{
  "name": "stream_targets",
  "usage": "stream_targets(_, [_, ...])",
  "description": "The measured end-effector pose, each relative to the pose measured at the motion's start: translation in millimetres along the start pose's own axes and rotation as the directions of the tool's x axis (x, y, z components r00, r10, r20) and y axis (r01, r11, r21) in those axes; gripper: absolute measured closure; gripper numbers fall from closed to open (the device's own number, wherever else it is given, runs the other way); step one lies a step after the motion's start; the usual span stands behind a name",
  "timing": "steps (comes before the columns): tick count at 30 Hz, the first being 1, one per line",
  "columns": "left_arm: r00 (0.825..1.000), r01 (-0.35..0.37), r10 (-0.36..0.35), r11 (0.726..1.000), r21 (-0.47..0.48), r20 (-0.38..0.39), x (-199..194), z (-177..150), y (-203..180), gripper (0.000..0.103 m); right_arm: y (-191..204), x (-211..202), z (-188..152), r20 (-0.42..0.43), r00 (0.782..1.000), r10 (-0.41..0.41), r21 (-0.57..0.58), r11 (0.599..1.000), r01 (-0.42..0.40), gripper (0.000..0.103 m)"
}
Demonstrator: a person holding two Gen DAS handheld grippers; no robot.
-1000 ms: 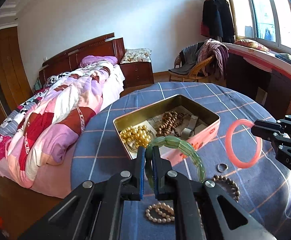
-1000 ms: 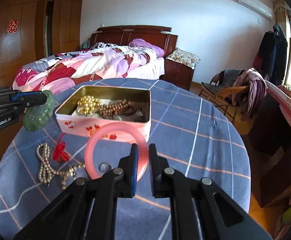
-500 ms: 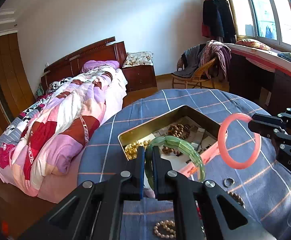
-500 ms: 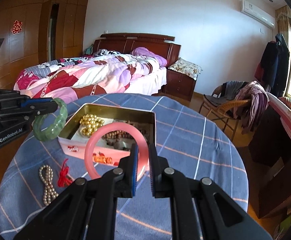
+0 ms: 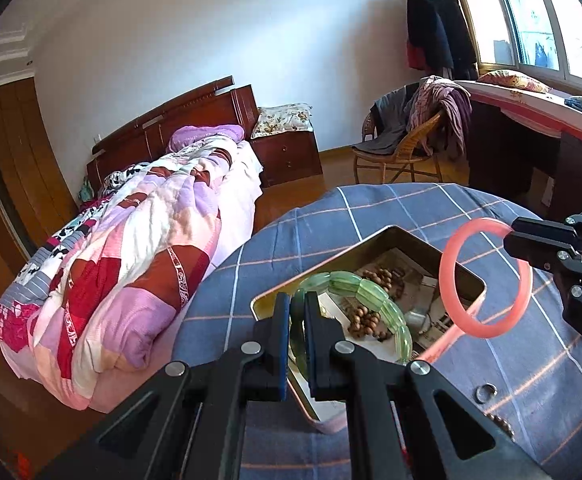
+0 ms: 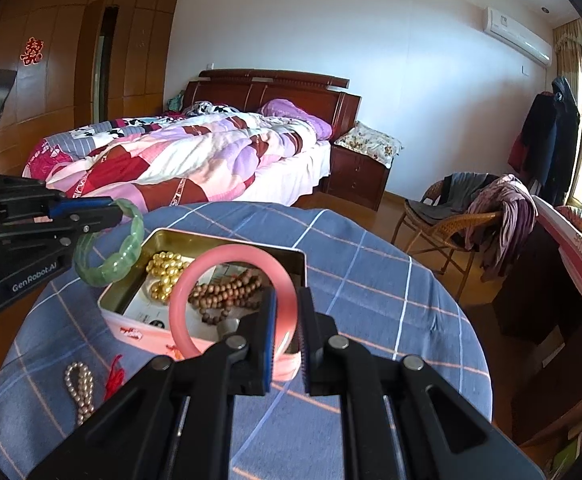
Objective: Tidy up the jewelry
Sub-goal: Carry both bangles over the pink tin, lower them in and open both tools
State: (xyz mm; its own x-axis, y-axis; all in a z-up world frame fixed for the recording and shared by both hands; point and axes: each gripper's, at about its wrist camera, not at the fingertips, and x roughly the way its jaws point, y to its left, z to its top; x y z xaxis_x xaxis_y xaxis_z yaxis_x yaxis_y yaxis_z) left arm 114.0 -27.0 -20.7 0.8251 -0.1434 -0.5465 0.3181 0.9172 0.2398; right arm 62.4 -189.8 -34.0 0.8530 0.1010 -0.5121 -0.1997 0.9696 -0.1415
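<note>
A green segmented bangle point(image 5: 375, 300) and a smooth pink bangle point(image 6: 227, 300) hang upright above the open tin point(image 6: 211, 236) holding gold beads point(image 6: 165, 276) and brown beads point(image 6: 227, 292).

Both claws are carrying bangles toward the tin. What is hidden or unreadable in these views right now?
- Left wrist view: the near corner of the open gold-lined tin box is hidden behind the left claw and its green segmented jade bangle.
- Right wrist view: part of the brown wooden bead strand sits behind the right claw and its smooth pink bangle.
- Left wrist view: the small metal ring is too small to identify.
</note>
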Motion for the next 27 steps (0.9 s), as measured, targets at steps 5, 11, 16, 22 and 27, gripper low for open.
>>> stream_targets(5, [1.000, -0.005, 0.005, 1.000, 0.009, 0.002, 6.9, 6.3, 1.7, 0.097, 1.0, 8.8, 8.2, 0.004, 1.000, -0.012, -0.010, 1.000, 0.012, 0.091])
stream_targets(11, [1.000, -0.011, 0.011, 1.000, 0.009, -0.006, 18.1, 12.9, 1.1, 0.097, 2.8, 20.7, 15.8, 0.001, 1.000, -0.024, -0.021, 0.999, 0.024, 0.091])
stream_targets(16, [1.000, -0.015, 0.015, 1.000, 0.016, -0.017, 29.7, 16.7, -0.9, 0.097, 3.7, 29.5, 20.3, -0.003, 1.000, -0.031, -0.026, 0.999, 0.031, 0.091])
stream_targets(22, [0.999, -0.023, 0.024, 1.000, 0.020, -0.036, 41.2, 14.7, -2.5, 0.097, 4.6, 44.0, 23.0, -0.018, 0.999, -0.042, -0.027, 0.999, 0.041, 0.091])
stream_targets(27, [0.998, -0.026, 0.027, 0.999, 0.021, -0.049, 49.4, 11.8, -4.8, 0.097, 5.1, 53.2, 22.3, -0.028, 0.998, -0.048, -0.023, 0.999, 0.048, 0.091])
